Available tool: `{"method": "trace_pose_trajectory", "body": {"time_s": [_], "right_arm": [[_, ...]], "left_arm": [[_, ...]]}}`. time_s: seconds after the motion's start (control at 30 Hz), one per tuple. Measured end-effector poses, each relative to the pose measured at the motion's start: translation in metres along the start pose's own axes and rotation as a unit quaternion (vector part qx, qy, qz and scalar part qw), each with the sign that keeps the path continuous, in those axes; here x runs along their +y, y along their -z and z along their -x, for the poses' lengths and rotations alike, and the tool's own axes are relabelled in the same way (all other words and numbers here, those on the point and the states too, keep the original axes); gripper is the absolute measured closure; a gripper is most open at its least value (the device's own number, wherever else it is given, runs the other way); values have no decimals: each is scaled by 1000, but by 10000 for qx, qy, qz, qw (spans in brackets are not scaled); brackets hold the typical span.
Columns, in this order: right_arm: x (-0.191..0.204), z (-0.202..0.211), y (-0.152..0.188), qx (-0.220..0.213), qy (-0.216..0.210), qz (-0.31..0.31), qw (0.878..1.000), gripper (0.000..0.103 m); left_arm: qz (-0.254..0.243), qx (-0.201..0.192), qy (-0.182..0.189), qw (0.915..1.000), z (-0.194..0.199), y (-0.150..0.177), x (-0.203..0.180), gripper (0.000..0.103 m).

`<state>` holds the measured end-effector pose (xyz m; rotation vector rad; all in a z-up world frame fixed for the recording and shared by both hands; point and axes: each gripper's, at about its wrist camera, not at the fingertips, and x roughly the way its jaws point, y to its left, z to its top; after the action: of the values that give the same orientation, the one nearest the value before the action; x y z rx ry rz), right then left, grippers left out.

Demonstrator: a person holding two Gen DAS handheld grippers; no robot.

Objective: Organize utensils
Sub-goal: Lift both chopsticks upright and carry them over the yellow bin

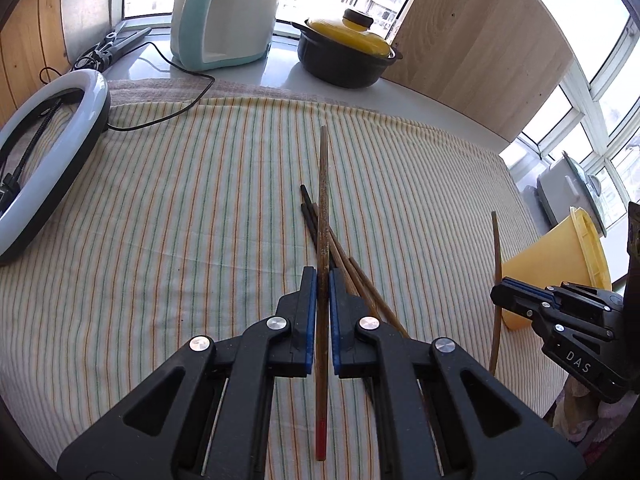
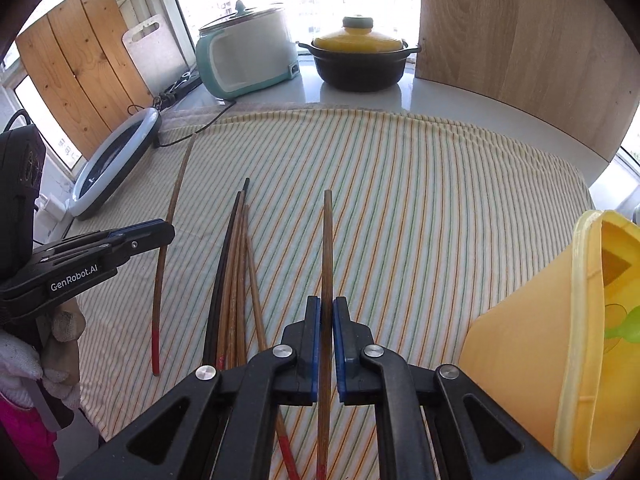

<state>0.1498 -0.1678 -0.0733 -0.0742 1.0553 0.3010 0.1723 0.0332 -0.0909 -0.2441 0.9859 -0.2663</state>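
Note:
My left gripper (image 1: 323,276) is shut on a brown chopstick with a red end (image 1: 322,216), held above the striped cloth. My right gripper (image 2: 327,304) is shut on a second brown chopstick (image 2: 327,248). In the left wrist view the right gripper (image 1: 498,294) shows at the right edge with its chopstick (image 1: 496,248) upright. In the right wrist view the left gripper (image 2: 170,232) shows at the left with its chopstick (image 2: 170,224). Several more chopsticks (image 2: 234,280), brown and black, lie bunched on the cloth between the two grippers. A yellow container (image 2: 568,340) lies on its side at the right.
A striped cloth (image 1: 180,200) covers the counter. At the back stand a teal-and-white rice cooker (image 1: 224,16) and a black pot with a yellow lid (image 1: 344,52). A ring light (image 1: 44,160) lies at the left with its cable. A wooden panel (image 1: 480,48) stands at the back right.

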Motion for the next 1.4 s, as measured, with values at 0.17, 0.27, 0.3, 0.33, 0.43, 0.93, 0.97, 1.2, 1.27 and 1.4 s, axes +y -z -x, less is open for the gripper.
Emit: {"method": "trace_pose_trajectory", "body": {"time_s": [0.17,0.27,0.3,0.33,0.43,0.93,0.97,1.2,1.27,1.4], "right_arm": [[-2,25,5,-355,-30,-45,9994,99],[-6,41,9,-556,-102,-110,9983,99],[-7,46,9,-616,-125,-124,9979,99],[-8,51,10,-674,-138,-133,9975,99],[-10,66,11,-861,-184,-145,9960,99],[-25,135,18,-1753,-317,-277,9836,99],[-27,140,17,-1811,-336,-294,9825,99],[-42,177,16,-2258,-424,-433,9723,99],[-49,188,17,-2386,-427,-510,9688,99],[-65,206,19,-2621,-405,-700,9617,99]], "left_arm": [[-114,-180,135,9997,19,2,-11,99],[-217,-307,203,9991,32,3,-19,99],[-255,-347,205,9989,36,3,-22,99],[-291,-390,209,9986,41,3,-24,99],[-391,-479,265,9977,52,4,-32,99],[-811,-980,739,9891,98,-1,-84,99],[-840,-1010,769,9883,100,-1,-88,99],[-996,-1170,951,9835,110,-6,-111,99],[-1025,-1209,986,9824,111,-8,-118,99],[-1063,-1273,1069,9803,114,-11,-129,99]]}}
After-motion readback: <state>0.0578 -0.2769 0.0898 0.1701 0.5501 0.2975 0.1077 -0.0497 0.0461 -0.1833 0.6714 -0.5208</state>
